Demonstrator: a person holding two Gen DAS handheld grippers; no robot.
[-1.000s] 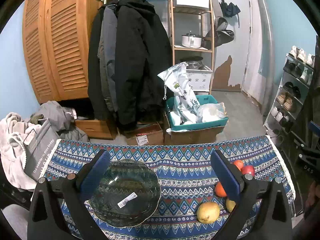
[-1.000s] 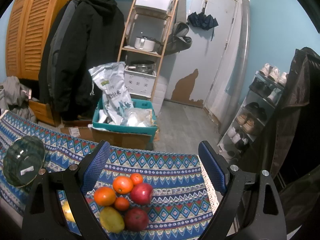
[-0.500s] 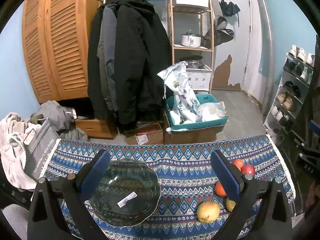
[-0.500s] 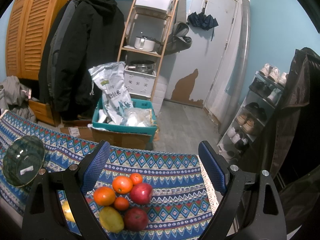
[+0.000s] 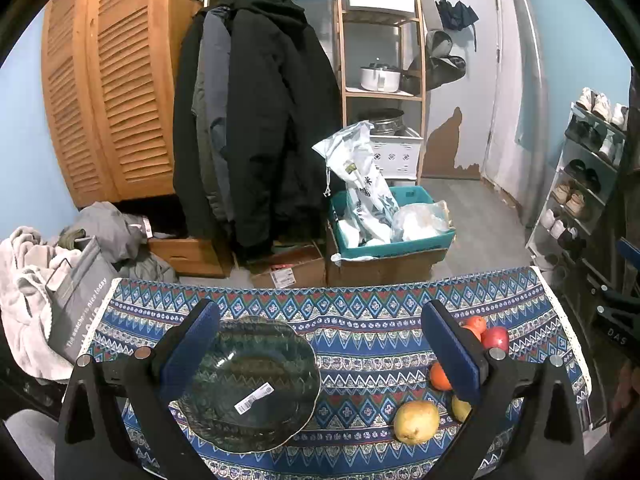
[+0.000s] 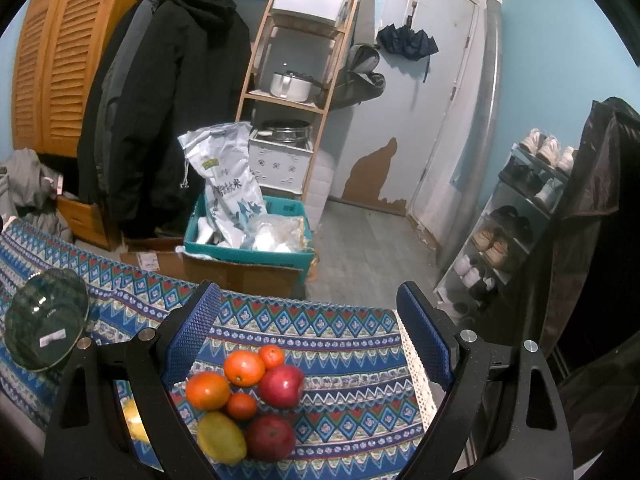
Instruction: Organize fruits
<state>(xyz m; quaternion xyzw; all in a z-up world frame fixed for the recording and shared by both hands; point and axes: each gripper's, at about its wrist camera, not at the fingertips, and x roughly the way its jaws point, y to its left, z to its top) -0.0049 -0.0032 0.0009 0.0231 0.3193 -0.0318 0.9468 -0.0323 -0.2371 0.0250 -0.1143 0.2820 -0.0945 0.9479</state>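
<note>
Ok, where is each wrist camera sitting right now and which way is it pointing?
Left wrist: on the left tool, above the table's left part, facing the coat rack; both blue fingers spread around the empty glass bowl, a pear to the right.
Right wrist: on the right tool, above the table's right end, facing the door; open fingers frame the fruit pile.
Shared: patterned tablecloth, bowl, fruit, teal crate. No hand shows clearly.

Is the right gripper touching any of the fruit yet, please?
Apart. The right wrist view shows the right gripper open above the fruit pile, with patterned cloth visible between fingers and fruit.
</note>
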